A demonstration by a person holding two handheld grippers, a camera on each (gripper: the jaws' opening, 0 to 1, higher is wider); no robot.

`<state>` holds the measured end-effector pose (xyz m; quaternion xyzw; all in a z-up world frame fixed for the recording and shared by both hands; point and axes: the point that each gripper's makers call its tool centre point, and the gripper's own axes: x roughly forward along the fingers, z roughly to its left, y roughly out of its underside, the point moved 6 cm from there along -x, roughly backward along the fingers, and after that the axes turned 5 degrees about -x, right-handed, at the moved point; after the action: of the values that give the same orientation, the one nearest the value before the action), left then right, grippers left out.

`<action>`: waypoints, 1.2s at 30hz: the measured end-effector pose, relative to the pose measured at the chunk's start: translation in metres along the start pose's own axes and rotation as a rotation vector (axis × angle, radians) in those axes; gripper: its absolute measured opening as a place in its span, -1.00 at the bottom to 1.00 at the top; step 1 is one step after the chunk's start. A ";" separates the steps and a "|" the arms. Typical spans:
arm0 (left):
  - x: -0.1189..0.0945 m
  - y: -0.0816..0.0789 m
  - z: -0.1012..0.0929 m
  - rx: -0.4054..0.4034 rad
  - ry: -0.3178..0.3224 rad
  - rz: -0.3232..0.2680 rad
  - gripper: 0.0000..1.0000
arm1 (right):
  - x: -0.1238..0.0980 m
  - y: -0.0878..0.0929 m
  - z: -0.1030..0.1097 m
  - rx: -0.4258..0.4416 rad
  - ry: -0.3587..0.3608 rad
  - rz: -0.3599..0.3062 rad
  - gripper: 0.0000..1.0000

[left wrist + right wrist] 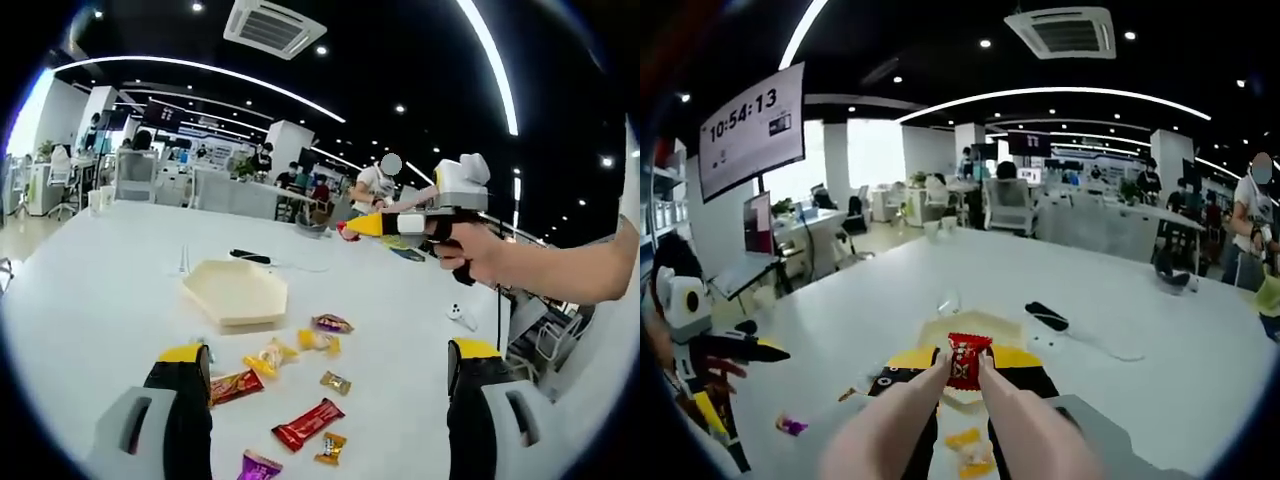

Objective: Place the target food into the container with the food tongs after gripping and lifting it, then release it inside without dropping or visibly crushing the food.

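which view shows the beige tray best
The left gripper view: the whole hexagonal beige tray sits unobstructed on the white table. In the right gripper view, only part of its rim shows behind the tongs holding a red candy.

You are working at a large white table [1160, 330] in an open office. Above you a black ceiling carries curved light strips [1060, 95] and an air vent [272, 25]. A clock screen [752, 128] hangs on your left; desks and chairs [1008, 205] stand behind.

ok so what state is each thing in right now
tongs: shut on the red candy
red candy: gripped, lifted above the tray
tray: open, nothing visible inside
loose candies: lying on the table
left gripper: open
right gripper: shut on the tongs
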<state>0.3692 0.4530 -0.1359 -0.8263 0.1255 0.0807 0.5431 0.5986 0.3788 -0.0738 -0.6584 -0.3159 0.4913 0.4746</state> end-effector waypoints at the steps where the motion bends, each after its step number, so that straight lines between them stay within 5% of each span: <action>1: -0.002 0.001 -0.001 0.007 0.000 0.003 0.98 | 0.003 -0.003 0.000 -0.005 -0.004 -0.006 -0.67; 12: -0.014 -0.006 0.003 -0.001 -0.028 -0.032 0.98 | 0.008 -0.019 -0.005 -0.026 -0.005 -0.026 -0.67; 22: -0.018 0.005 0.003 -0.020 -0.037 -0.022 0.98 | 0.016 -0.032 -0.006 -0.035 -0.006 -0.039 -0.67; 36: -0.019 0.002 0.009 -0.016 -0.041 -0.019 0.98 | 0.031 -0.029 -0.007 -0.038 0.005 -0.016 -0.66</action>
<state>0.3504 0.4625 -0.1363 -0.8299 0.1060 0.0936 0.5398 0.6169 0.4145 -0.0567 -0.6659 -0.3292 0.4797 0.4670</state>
